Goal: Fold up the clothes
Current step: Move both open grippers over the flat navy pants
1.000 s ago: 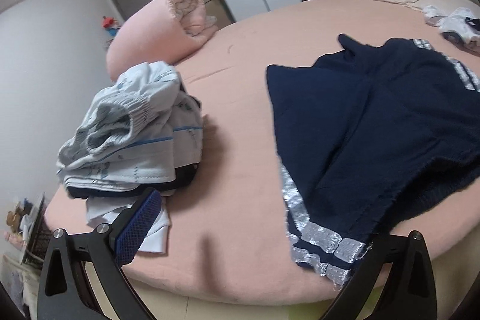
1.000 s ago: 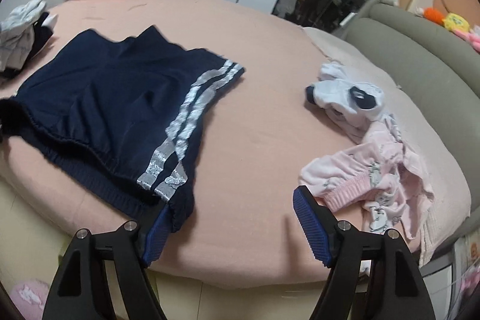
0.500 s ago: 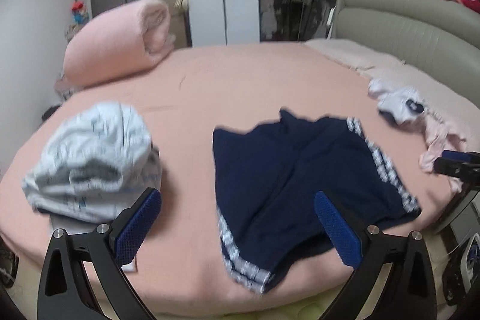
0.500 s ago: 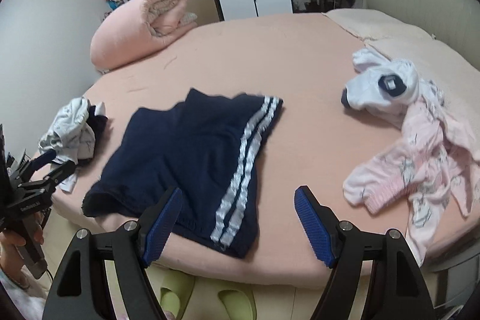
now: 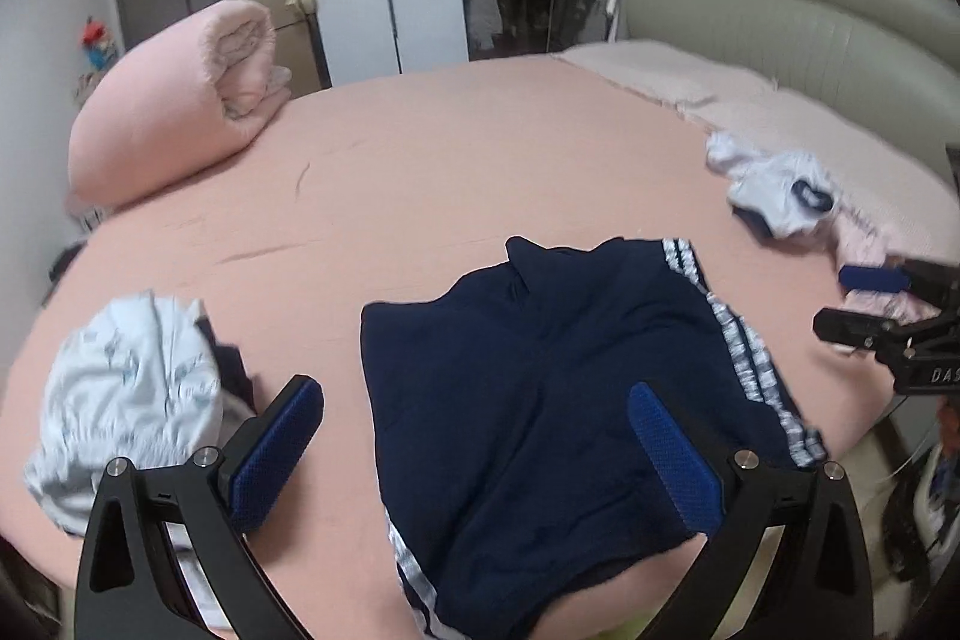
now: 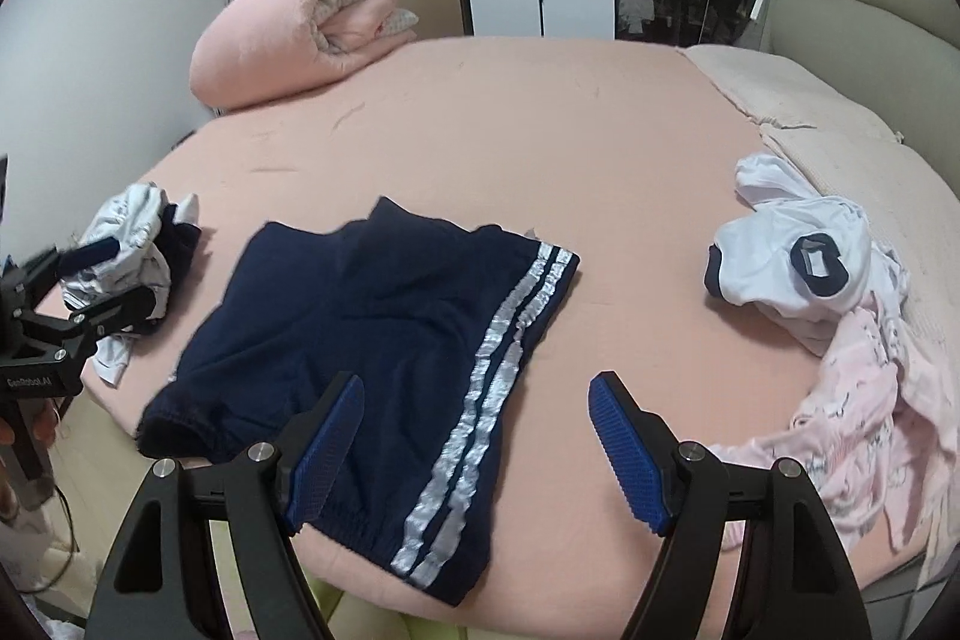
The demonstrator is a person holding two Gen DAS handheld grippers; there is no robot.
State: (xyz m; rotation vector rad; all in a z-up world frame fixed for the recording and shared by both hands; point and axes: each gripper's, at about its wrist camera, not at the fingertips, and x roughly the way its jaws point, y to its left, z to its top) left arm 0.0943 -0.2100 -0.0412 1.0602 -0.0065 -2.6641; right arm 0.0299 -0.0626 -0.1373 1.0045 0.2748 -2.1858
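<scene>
Near edge of the bed: navy shorts [image 6: 384, 340] lie spread flat on the pink bed [image 6: 540, 130], their waistband drooping a little over the near edge, striped side toward the right.
Left claw: left gripper [image 5: 474, 451] hovers over the shorts with its jaws wide apart, holding nothing.
Right claw: right gripper [image 6: 474, 451] hangs above the striped side, jaws likewise spread and empty.
Step in hand: probably the first fold of the shorts; neither claw touches cloth yet.
How to do it well: I would pinch the striped side at waistband and hem, one claw each, lift just clear of the sheet and carry it across to the plain side so the edges meet; taking a single layer only would leave the fold crooked.
Risk: the overhanging waistband could slide off the near edge if tugged toward the person.
Left side of the bed: a pale bundle [image 5: 132, 400] sits near the shorts, with a strip of bare sheet between them.
Right side: a white garment [image 6: 798, 262] and pink pyjamas [image 6: 852, 430] lie well apart from the shorts.
Far corner: a rolled blanket [image 6: 300, 28], well out of the way.
Open room: bare sheet beyond the shorts toward the middle of the bed, enough to fold on.
</scene>
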